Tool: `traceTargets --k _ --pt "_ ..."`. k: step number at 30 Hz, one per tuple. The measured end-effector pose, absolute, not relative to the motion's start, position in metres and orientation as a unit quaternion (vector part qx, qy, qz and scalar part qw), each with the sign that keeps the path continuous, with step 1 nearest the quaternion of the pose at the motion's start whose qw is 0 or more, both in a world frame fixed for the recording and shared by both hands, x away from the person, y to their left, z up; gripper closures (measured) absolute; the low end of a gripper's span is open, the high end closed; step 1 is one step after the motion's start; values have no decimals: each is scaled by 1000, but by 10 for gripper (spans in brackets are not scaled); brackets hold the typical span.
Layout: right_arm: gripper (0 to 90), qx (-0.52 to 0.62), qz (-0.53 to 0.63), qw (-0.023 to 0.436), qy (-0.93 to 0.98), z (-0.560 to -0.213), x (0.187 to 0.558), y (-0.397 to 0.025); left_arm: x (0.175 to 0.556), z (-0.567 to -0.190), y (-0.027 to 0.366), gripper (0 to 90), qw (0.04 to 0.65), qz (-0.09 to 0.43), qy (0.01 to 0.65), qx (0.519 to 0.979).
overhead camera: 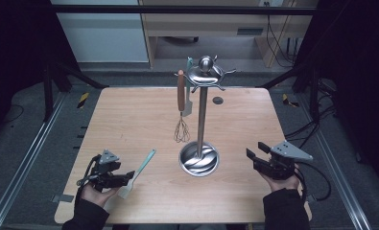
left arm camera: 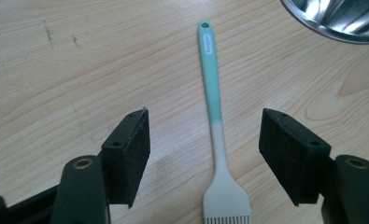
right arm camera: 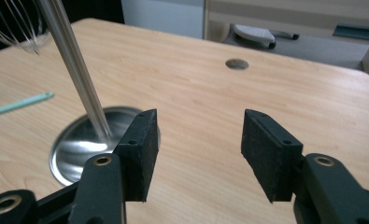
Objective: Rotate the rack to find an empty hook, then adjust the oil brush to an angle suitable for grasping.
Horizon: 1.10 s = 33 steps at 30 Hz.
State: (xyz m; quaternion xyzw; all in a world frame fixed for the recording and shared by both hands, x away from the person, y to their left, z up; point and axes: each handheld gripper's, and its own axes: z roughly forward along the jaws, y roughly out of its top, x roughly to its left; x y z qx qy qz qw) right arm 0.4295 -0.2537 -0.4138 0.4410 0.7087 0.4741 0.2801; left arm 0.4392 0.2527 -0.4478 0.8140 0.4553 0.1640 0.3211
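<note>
1. Left gripper (left arm camera: pixel 204 154): jaws spread wide, nothing clamped; the teal-handled silicone brush (left arm camera: pixel 216 121) is seen lying flat on the table (left arm camera: pixel 56 70) between them, untouched, bristles nearest the camera.
2. Right gripper (right arm camera: pixel 198 149): jaws held wide apart, nothing gripped, poised over bare wood beside the steel stand base (right arm camera: pixel 72 149).
3. A whisk (overhead camera: pixel 181 128) is hung from the utensil stand (overhead camera: pixel 202 105).

You have one teal-handled silicone basting brush with a pale grey head (overhead camera: pixel 139 171) lying on the one wooden counter (overhead camera: pixel 129 120). One polished steel utensil stand (overhead camera: pixel 201 120) holds one wooden-handled wire whisk (overhead camera: pixel 181 108) and what looks like one teal-handled spatula (overhead camera: pixel 189 98), though it's partly hidden.
</note>
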Motion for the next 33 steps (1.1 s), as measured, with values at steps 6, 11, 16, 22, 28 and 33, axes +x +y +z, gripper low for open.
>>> traceTargets --k 6,11,16,22,28,33 --pt "459 443 465 277 715 -422 420 -260 446 -443 244 363 314 158 451 821" --pt "459 445 459 274 718 -429 412 -265 456 -443 238 396 310 149 451 824" --pt "470 452 453 267 721 -435 408 -269 465 -443 230 430 304 147 450 827" --pt "489 456 446 262 724 -439 410 -270 473 -447 219 478 288 138 444 837" --pt "508 456 434 255 734 -444 412 -267 478 -458 215 520 259 129 441 850" --pt "521 449 427 252 744 -446 412 -264 475 -465 216 567 237 131 434 859"
